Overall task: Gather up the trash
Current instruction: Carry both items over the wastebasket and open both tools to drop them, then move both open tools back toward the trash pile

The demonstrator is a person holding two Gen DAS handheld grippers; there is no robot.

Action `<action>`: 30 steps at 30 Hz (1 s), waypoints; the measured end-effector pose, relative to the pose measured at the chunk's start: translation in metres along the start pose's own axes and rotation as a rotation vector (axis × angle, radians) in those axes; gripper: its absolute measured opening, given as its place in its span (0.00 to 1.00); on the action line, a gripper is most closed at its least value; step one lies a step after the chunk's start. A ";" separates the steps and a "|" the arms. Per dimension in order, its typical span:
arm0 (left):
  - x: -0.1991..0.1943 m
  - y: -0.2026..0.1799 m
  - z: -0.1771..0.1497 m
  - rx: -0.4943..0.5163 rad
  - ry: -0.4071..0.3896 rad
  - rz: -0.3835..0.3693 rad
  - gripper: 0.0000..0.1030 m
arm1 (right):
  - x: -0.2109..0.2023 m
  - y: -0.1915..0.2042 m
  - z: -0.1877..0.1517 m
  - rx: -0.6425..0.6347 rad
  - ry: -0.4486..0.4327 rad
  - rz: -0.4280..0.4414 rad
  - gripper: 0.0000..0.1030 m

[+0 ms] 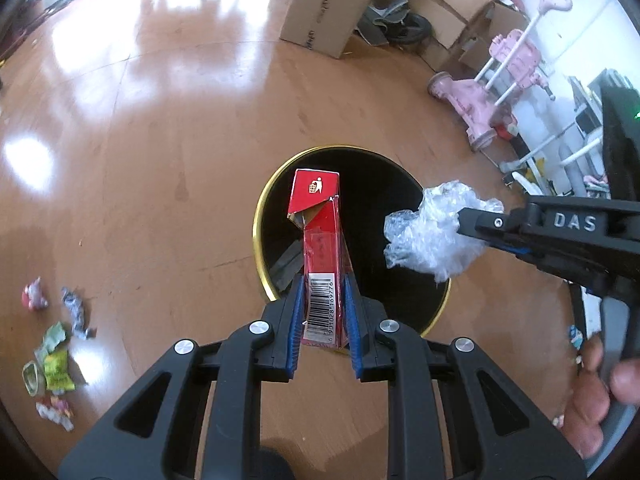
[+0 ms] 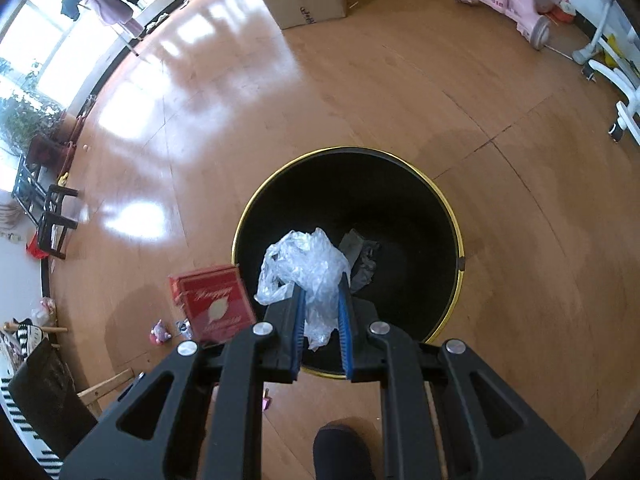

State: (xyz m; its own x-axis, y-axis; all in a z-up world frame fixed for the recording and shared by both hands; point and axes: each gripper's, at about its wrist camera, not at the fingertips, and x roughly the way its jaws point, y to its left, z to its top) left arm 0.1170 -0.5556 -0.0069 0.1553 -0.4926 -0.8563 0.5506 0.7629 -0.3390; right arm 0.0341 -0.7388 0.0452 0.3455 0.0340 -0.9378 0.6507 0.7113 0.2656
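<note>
My left gripper [image 1: 322, 280] is shut on a red carton box [image 1: 320, 240] with a barcode and holds it above the round black bin with a gold rim [image 1: 260, 216]. My right gripper [image 2: 322, 280] is shut on a crumpled clear plastic bag [image 2: 304, 268] above the same bin [image 2: 454, 216]. The right gripper [image 1: 464, 224] with the bag [image 1: 432, 232] shows at the right of the left wrist view, over the bin's right side. The red box [image 2: 214, 304] shows at the left of the right wrist view. Dark trash [image 2: 360, 260] lies in the bin.
Several wrappers [image 1: 56, 344] lie on the wooden floor at the left. A cardboard box [image 1: 328, 4] and a pink toy cart [image 1: 492, 88] stand at the back. A small toy [image 2: 160, 332] and a black stool [image 2: 56, 224] are at the left.
</note>
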 end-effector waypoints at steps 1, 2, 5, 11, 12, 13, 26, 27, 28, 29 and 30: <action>0.005 -0.002 0.003 -0.002 0.006 -0.001 0.18 | 0.002 0.000 0.001 0.001 0.002 0.001 0.15; 0.009 -0.003 0.004 -0.003 0.011 0.000 0.19 | 0.003 0.000 0.000 0.001 0.003 -0.004 0.15; 0.020 -0.007 0.010 -0.004 0.012 0.027 0.19 | 0.004 0.003 0.001 -0.002 0.014 -0.014 0.21; 0.008 0.013 0.007 -0.070 -0.024 0.053 0.69 | -0.005 0.002 0.003 0.029 -0.034 -0.018 0.80; 0.003 0.018 0.005 -0.075 -0.027 0.057 0.73 | -0.007 0.008 0.002 0.019 -0.037 -0.008 0.80; -0.004 0.025 0.002 -0.088 -0.031 0.064 0.76 | -0.008 0.012 0.001 0.009 -0.036 -0.005 0.80; -0.219 0.244 -0.137 -0.243 -0.102 0.353 0.85 | -0.002 0.232 -0.110 -0.508 0.042 0.052 0.89; -0.242 0.270 -0.163 -0.284 -0.084 0.405 0.85 | 0.000 0.253 -0.128 -0.559 0.053 0.050 0.92; -0.254 0.283 -0.179 -0.306 -0.074 0.429 0.86 | 0.005 0.278 -0.153 -0.622 0.068 0.049 0.92; -0.273 0.304 -0.204 -0.347 -0.062 0.459 0.86 | 0.007 0.294 -0.170 -0.664 0.081 0.048 0.92; -0.284 0.316 -0.219 -0.376 -0.057 0.470 0.86 | 0.010 0.311 -0.188 -0.700 0.096 0.056 0.92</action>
State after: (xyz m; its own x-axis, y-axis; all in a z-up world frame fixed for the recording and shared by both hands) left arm 0.0672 -0.0824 0.0437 0.3615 -0.0802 -0.9289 0.0860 0.9949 -0.0524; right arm 0.1127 -0.3853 0.0766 0.2835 0.1225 -0.9511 0.0355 0.9898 0.1381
